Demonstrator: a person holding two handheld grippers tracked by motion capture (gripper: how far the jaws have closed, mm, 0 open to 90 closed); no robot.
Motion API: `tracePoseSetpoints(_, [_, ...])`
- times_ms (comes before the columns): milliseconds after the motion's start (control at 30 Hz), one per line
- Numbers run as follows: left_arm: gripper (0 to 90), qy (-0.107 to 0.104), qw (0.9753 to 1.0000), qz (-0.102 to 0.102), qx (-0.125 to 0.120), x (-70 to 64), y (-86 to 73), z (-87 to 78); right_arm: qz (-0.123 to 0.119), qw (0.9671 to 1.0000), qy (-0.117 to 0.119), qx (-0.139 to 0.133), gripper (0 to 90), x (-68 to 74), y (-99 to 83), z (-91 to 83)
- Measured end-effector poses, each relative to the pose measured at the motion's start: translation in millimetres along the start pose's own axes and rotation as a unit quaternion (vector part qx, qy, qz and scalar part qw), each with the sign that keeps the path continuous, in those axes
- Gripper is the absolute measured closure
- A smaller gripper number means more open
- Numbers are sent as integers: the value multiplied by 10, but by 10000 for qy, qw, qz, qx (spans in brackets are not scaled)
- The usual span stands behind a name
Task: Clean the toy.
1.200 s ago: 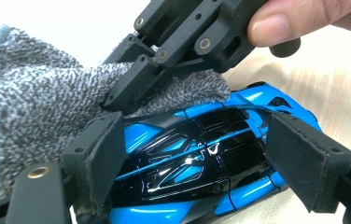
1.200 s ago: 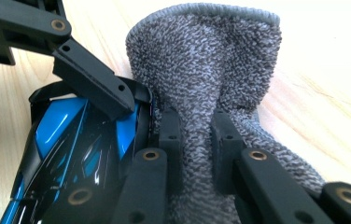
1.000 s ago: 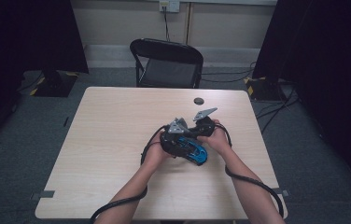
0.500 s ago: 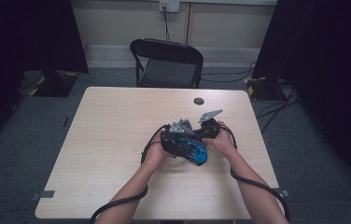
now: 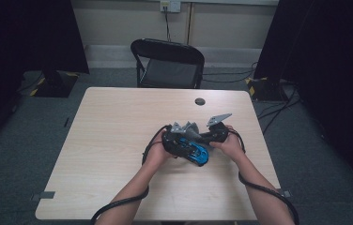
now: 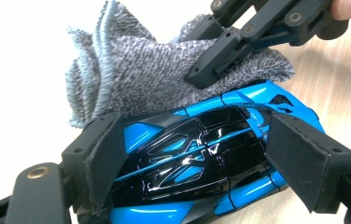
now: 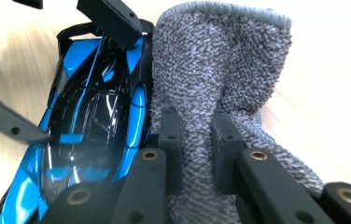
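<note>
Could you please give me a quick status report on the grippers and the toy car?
Left gripper clamped across blue toy car. Right gripper pinching grey cloth against car's side. Nothing in the way.

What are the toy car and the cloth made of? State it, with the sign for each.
Toy car: looks like hard moulded plastic, glossy blue and black; sharp highlights run across its roof and panel seams. Cloth: seems a soft looped terry or microfibre, mottled grey and matt; nubbly pile, a stitched edge, and it folds where the right gripper pinches it. The exact fibre can't be told.
</note>
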State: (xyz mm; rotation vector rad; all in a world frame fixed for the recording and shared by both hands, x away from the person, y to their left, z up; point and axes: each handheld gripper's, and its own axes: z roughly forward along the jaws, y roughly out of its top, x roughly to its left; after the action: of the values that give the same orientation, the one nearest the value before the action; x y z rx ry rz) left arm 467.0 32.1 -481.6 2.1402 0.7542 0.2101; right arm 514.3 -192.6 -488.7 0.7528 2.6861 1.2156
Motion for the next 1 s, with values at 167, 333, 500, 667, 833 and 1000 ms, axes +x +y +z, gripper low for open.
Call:
tracePoseSetpoints(167, [197, -10, 10000, 7, -29, -4, -6, 4, 38, 10000, -17, -72, 777, 17, -69, -56])
tracePoseSetpoints(333, [196, 1, 10000, 4, -4, -10, 2, 5, 104, 9999, -52, -116, 777, 26, -132, -113])
tracePoseSetpoints(500, [196, 1, 10000, 3, -4, -11, 3, 6, 154, 9997, -62, -151, 777, 32, -181, -155])
tracePoseSetpoints(667, [196, -3, 10000, 11, -10, -11, 0, 6, 254, 9994, -82, -224, 777, 48, -245, -204])
tracePoseSetpoints(833, [196, -24, 10000, 12, -22, -21, 2, 12, 356, 9990, -110, -266, 776, 68, -313, -273])
tracePoseSetpoints(1000, [196, -35, 10000, 16, 20, -37, 16, 20, 472, 9983, -133, -302, 777, 90, -392, -358])
